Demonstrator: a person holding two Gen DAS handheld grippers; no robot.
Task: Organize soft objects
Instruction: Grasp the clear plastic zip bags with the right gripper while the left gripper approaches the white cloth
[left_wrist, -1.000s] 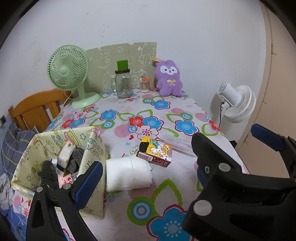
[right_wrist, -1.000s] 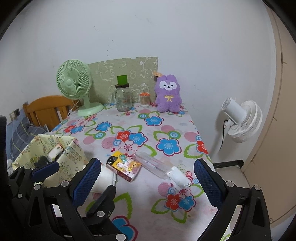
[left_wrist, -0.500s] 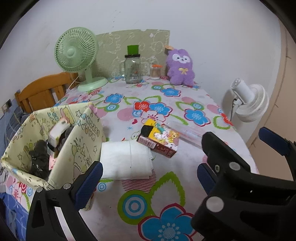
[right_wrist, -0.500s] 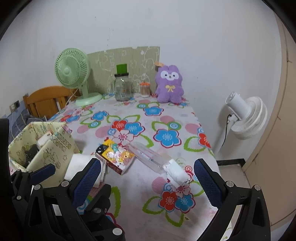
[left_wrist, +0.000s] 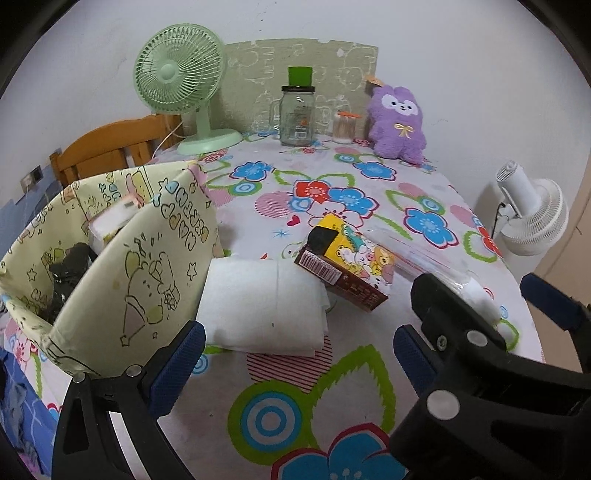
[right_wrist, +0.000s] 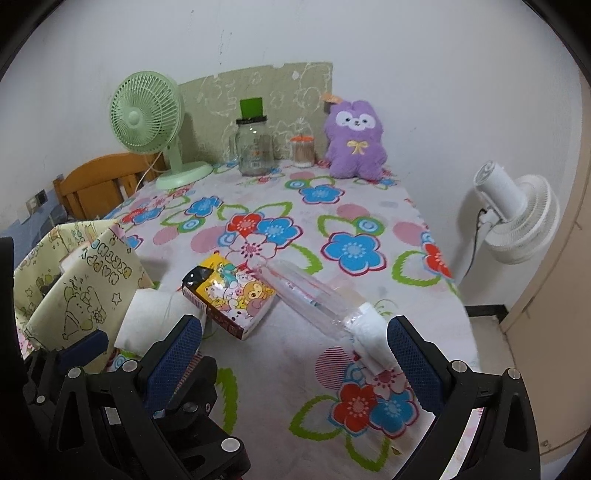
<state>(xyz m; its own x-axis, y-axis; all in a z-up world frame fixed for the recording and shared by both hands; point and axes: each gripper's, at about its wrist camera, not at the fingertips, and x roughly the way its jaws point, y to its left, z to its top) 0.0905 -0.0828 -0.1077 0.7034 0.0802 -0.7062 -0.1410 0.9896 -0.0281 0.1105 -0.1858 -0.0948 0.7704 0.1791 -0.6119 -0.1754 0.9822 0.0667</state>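
Folded white cloth (left_wrist: 264, 308) lies at twelve o'clock from the wide-open, empty left gripper (left_wrist: 295, 354), nearer than the equally open, empty right gripper (right_wrist: 295, 354), long axis three-to-nine

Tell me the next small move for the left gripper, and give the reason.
Probably ease the left gripper forward and down onto the folded white cloth. Its jaws stand open and empty, the cloth lies right ahead beside the open fabric bin, and it looks like the nearest soft item not yet stowed.
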